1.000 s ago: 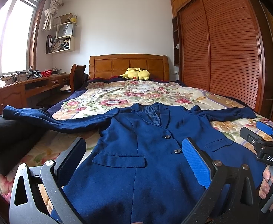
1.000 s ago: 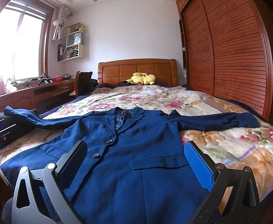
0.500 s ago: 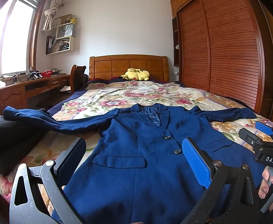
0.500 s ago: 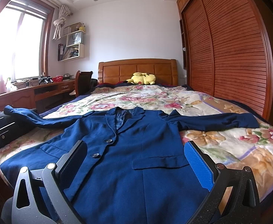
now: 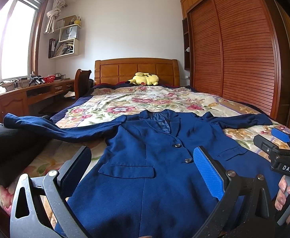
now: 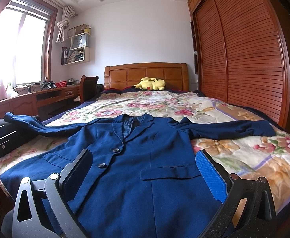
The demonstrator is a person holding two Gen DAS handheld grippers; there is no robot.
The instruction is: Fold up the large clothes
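Jacket (image 5: 145,158): dark blue, lies face up and flat on the bed (image 5: 145,99), collar toward the headboard (image 5: 137,69), hem at the near edge of the bed.
Front: buttoned, two dark buttons visible; one flap pocket on each side.
Sleeves: both spread outward. One reaches across to the side of the bed by the wardrobe (image 5: 234,59); the other runs toward the window side and rests on a pile of black cloth (image 5: 12,148).
Left gripper (image 5: 143,170): fingers spread wide, nothing between them; it hovers over the lower front of the jacket, near the hem. Contact with the cloth cannot be told.
Right gripper (image 6: 145,172): fingers spread wide, nothing between them; it hovers over the lower front of the jacket, by the pocket on the wardrobe side. In the left wrist view its black body (image 5: 279,154) shows at the right edge, held by a hand (image 5: 287,194).
Bed cover: floral quilt (image 6: 184,103), exposed beyond the collar and beside the jacket.
Plush toy (image 5: 145,78): yellow, at the headboard, well apart from the jacket.
Table (image 5: 26,93): wooden, under the window, carries small items.
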